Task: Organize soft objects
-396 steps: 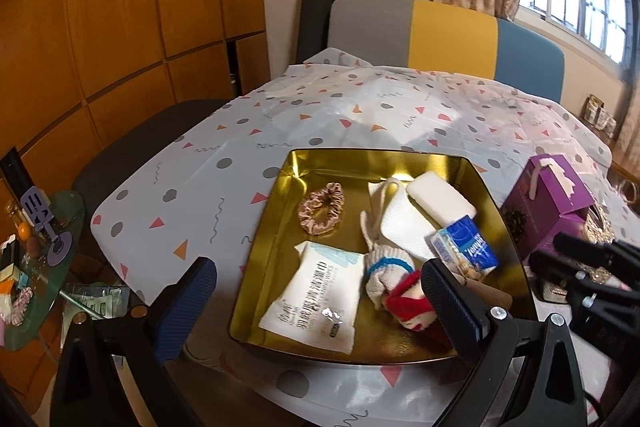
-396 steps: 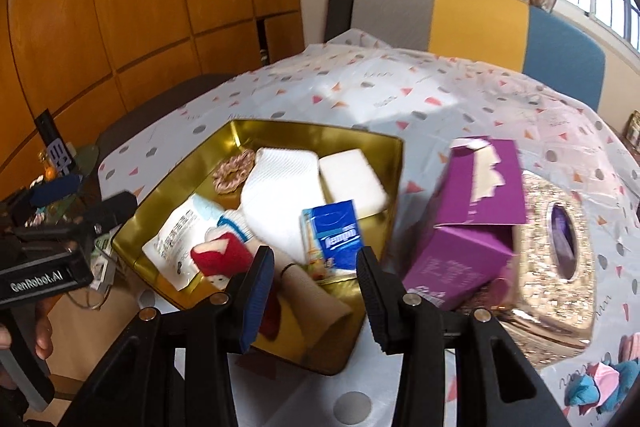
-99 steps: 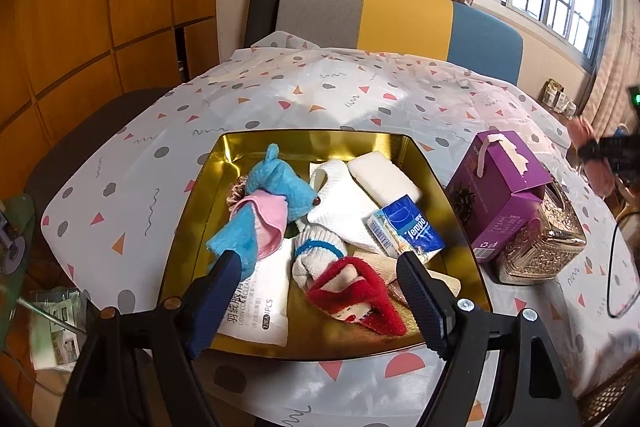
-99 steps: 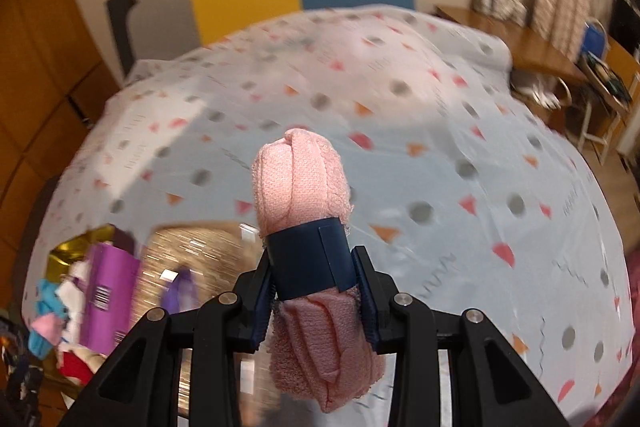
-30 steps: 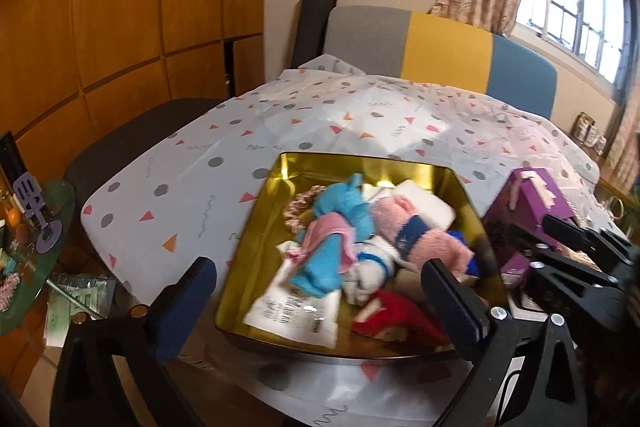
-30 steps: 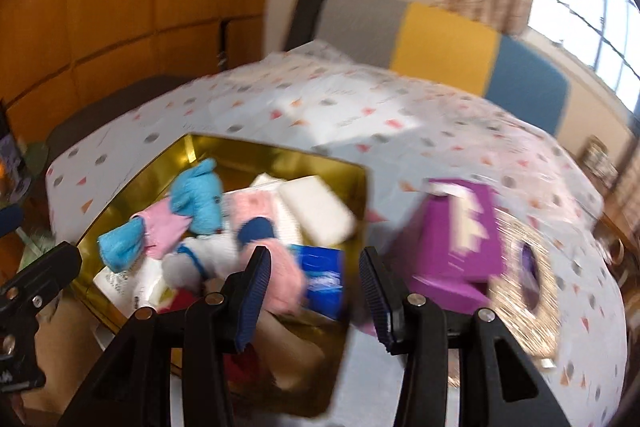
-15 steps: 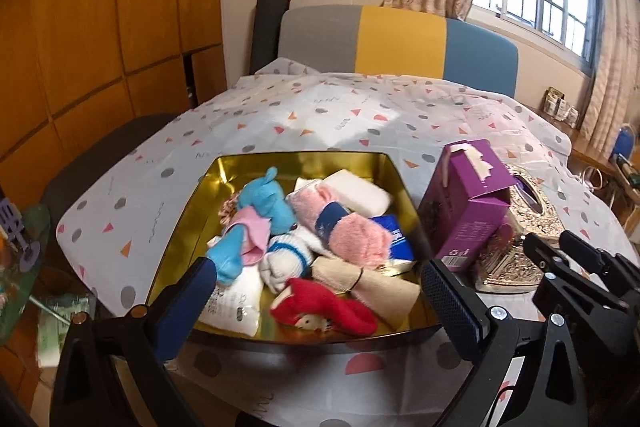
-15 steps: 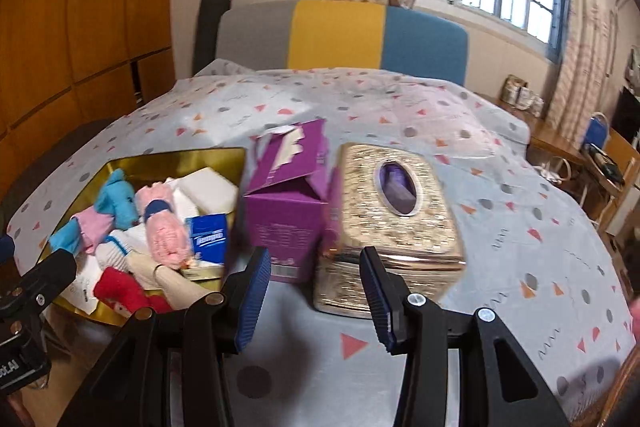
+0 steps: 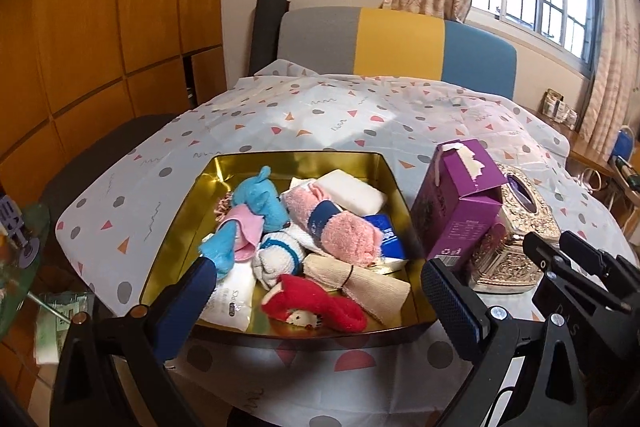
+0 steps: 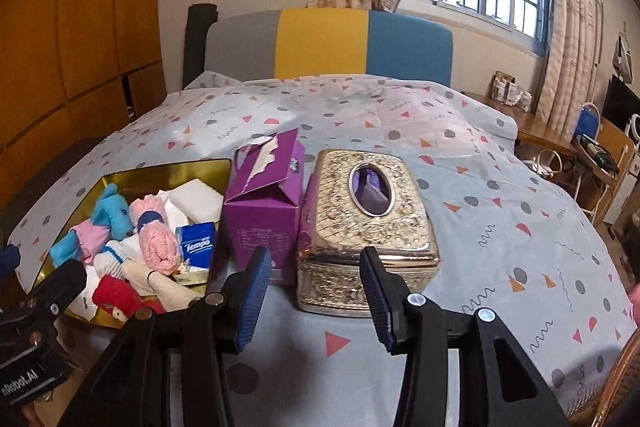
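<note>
We see the soft things, the pink towel roll (image 9: 334, 221) among them, piled in the gold tray (image 9: 176, 227) on the surface; both tongs, left (image 9: 316, 301) and right (image 10: 314, 293), stand apart and empty, so little seems left.

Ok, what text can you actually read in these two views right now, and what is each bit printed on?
"Tempo": blue tissue pack in the gold tray.
"PCS": white wipes pack in the tray; its other print is too small to read.
"JodoR", upside down and cut off: label on the left gripper, seen from the right wrist.
Purple carton: a table of small print, unreadable.
</note>
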Available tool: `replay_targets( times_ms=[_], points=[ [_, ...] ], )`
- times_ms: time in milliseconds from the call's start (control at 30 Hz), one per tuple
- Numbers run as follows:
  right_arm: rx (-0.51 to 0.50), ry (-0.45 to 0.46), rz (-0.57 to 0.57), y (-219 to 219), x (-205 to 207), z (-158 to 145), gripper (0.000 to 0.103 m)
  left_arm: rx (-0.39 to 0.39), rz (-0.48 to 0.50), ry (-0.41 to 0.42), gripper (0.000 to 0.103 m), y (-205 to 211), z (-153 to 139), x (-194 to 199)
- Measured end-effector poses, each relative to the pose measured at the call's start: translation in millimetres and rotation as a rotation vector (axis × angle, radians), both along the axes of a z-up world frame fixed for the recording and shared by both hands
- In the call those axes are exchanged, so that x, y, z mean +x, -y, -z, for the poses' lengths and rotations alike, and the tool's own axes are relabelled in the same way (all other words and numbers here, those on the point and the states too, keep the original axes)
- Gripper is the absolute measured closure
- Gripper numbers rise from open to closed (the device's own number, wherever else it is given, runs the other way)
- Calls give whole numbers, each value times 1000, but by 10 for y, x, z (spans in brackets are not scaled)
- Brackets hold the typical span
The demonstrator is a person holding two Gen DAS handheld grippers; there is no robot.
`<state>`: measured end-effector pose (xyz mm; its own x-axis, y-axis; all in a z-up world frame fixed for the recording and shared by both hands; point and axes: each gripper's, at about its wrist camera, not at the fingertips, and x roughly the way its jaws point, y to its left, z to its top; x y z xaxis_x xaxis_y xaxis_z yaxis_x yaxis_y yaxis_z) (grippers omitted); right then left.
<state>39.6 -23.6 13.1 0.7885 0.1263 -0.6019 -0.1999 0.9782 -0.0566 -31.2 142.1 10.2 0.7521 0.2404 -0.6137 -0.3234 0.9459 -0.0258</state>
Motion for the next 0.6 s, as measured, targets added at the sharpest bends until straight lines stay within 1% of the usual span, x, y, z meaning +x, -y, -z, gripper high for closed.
replay_targets(
  times_ms=[600],
  points=[
    [-9, -16, -41, -157, -31, 62, 56, -11, -31, -21, 0, -112, 58, -6]
  ],
)
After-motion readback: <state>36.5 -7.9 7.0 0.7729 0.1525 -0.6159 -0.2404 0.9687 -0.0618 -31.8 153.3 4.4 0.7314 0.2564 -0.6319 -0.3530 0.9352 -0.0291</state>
